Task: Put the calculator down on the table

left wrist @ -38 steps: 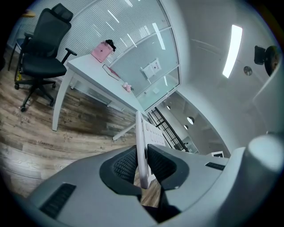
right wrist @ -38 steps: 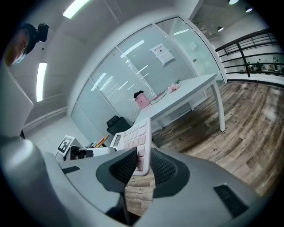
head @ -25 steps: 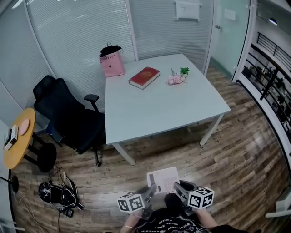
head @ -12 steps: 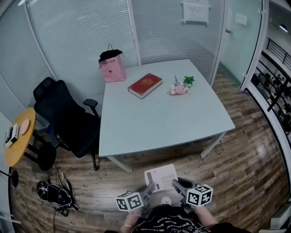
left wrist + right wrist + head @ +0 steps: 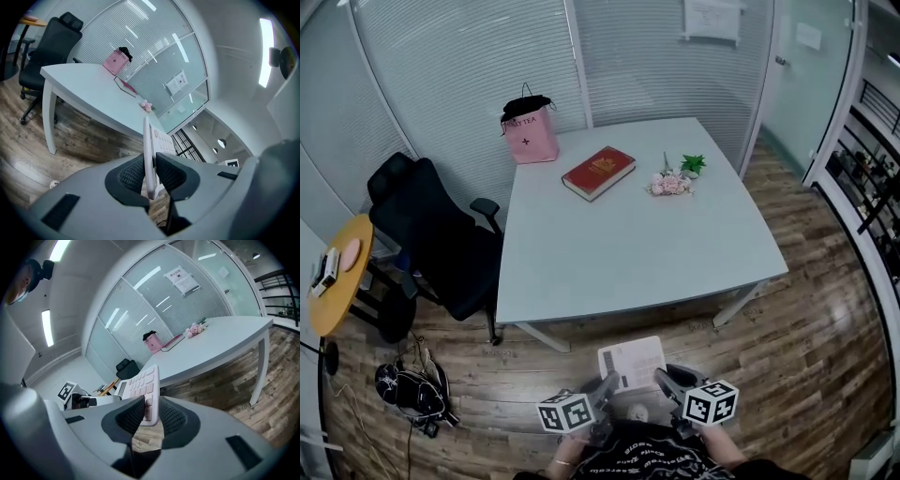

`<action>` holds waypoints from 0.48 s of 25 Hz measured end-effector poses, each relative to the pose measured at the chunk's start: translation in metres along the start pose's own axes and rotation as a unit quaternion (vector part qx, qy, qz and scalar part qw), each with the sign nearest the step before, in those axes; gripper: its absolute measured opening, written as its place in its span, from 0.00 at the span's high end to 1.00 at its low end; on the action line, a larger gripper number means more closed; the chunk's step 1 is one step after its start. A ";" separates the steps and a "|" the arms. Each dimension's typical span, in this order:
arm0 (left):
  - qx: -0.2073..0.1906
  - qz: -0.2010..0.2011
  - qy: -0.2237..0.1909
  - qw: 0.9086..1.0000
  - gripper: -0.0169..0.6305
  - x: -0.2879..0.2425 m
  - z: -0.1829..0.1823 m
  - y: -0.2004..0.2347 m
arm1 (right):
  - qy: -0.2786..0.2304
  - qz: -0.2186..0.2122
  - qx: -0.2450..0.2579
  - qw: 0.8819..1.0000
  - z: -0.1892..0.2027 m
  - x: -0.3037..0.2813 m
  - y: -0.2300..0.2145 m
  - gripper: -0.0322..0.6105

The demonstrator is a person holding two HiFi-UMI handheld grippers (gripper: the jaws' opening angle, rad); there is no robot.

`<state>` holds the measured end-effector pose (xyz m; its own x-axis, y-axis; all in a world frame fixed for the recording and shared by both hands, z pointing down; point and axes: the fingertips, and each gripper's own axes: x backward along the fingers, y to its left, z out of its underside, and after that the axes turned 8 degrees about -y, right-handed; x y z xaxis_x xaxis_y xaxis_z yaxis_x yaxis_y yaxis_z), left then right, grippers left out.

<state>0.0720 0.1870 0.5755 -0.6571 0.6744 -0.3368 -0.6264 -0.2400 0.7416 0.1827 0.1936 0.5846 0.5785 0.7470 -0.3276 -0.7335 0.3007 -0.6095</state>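
Note:
A flat white calculator [image 5: 632, 364] with pale pink keys hangs in the air at the bottom of the head view, above the wooden floor and short of the table's near edge. My left gripper [image 5: 607, 386] is shut on its left edge, the thin body [image 5: 149, 159] pinched between the ribbed pads. My right gripper [image 5: 661, 380] is shut on its right edge, pads closed over the key face [image 5: 139, 385]. The pale grey table [image 5: 628, 253] stands ahead, its near half bare.
On the table's far part lie a red book [image 5: 599, 172], a small pink flower bunch with a green plant [image 5: 674, 180] and a pink bag [image 5: 531, 131] at the corner. A black office chair [image 5: 436, 239] stands left of the table; a round wooden side table [image 5: 336, 277] at far left.
The table has come closer and sits lower in the head view. Both grippers keep the same hold on the calculator.

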 end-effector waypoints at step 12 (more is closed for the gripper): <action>-0.003 0.010 0.018 1.000 0.85 -0.037 -0.045 0.031 | -0.009 0.022 -0.011 1.000 -0.021 -0.054 -0.012 0.79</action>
<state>0.0577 0.1236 0.5853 -0.6837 0.6443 -0.3427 -0.6160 -0.2576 0.7444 0.1679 0.1374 0.5946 0.5393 0.7697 -0.3417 -0.7502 0.2547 -0.6102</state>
